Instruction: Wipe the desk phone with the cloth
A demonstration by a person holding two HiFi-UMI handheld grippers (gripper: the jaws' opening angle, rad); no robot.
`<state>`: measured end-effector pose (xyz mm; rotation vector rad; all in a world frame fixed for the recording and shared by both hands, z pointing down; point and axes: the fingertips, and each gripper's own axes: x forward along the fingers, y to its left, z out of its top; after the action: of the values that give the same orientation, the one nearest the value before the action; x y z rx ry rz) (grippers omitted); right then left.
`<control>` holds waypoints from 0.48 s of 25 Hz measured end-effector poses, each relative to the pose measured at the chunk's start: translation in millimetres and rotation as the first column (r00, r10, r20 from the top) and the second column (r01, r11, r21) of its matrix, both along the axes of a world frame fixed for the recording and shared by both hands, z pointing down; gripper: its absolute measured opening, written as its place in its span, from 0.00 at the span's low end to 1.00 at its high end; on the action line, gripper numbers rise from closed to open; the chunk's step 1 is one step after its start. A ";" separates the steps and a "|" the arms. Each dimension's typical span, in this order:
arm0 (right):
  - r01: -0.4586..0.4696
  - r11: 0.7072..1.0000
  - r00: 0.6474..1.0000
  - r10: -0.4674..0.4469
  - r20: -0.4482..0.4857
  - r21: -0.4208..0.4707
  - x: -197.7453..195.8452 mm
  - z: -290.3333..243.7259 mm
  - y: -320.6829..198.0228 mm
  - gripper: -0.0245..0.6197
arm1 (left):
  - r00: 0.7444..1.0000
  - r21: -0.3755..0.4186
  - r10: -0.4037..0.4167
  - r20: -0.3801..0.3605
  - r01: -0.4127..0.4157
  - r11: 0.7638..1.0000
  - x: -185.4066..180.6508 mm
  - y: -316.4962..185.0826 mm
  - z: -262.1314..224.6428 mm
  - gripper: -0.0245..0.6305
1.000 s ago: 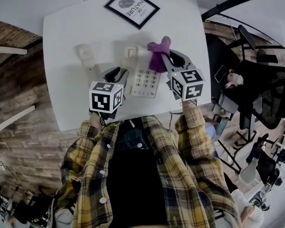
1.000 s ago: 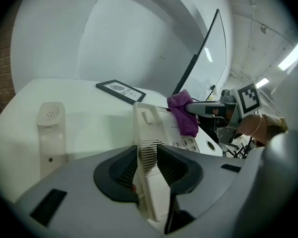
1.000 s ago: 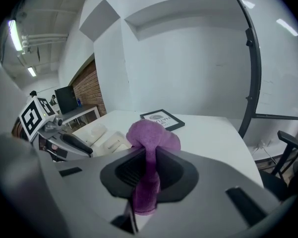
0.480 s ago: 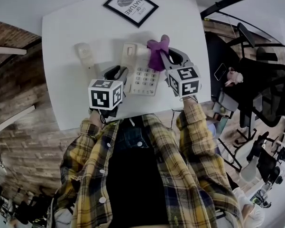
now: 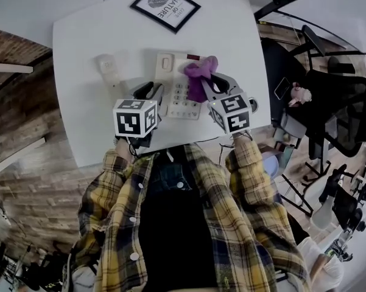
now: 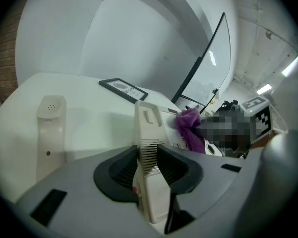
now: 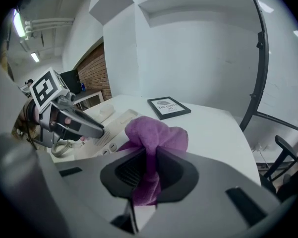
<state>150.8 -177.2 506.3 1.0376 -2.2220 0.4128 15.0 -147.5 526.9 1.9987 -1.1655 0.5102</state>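
Note:
The beige desk phone base (image 5: 175, 85) sits mid-table, and its handset (image 5: 108, 70) lies off the cradle to the left. My left gripper (image 5: 153, 92) is shut on the base's left edge, and the left gripper view shows the base (image 6: 149, 148) pinched between the jaws. My right gripper (image 5: 211, 85) is shut on a purple cloth (image 5: 198, 76), which rests on the right side of the keypad. In the right gripper view the cloth (image 7: 155, 135) bunches out above the jaws, with the phone base (image 7: 112, 121) just beyond it.
A black-framed picture (image 5: 165, 5) lies at the table's far edge. The white table (image 5: 85, 120) ends close to my body. Office chairs (image 5: 341, 117) stand off its right side. The phone's coiled cord (image 7: 63, 150) hangs near the left gripper (image 7: 64, 117).
The right gripper has drawn the purple cloth leftward and nearer, from the phone's upper right corner onto the keypad's right side. The left gripper has kept its hold on the base.

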 end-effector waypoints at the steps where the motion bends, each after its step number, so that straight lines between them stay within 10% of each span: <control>1: 0.003 1.000 1.000 -0.003 0.003 -0.008 -0.6 1.5 5.5 0.13 | 1.000 0.001 -0.002 0.000 0.002 1.000 -0.1 -0.1 0.1 0.21; 12: 0.032 0.991 0.998 -0.024 0.058 -0.131 -4.3 22.7 73.1 0.13 | 1.000 0.007 -0.013 -0.002 0.013 1.000 -0.5 -0.7 2.1 0.21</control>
<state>146.5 -104.1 529.1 0.9344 -2.2232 0.5756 14.4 -148.2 529.0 1.9966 -1.1796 0.4981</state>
